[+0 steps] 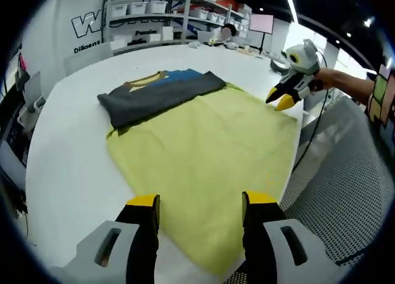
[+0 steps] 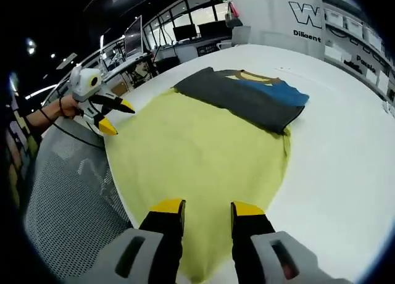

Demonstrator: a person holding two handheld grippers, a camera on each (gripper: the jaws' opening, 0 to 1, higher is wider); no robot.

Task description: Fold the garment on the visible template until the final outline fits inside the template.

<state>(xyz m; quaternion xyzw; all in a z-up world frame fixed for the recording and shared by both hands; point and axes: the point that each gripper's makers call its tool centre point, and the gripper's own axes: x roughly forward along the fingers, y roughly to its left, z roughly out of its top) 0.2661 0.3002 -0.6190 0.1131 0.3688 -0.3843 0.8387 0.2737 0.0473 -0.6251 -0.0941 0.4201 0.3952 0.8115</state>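
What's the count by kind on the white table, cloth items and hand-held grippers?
Folded dark grey garment with blue and yellow print: 1
Yellow-green rectangular cloth template: 1
Hand-held grippers with yellow-tipped black jaws: 2, left hand-held gripper and right hand-held gripper, both open over the template
Total: 4

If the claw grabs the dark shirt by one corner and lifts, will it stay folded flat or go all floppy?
Probably floppy: the dark shirt is thin cloth lying flat and limp on the yellow template, so a lifted corner would likely droop and unfold. It looks light. Pushed, it would likely bunch rather than slide as one piece.
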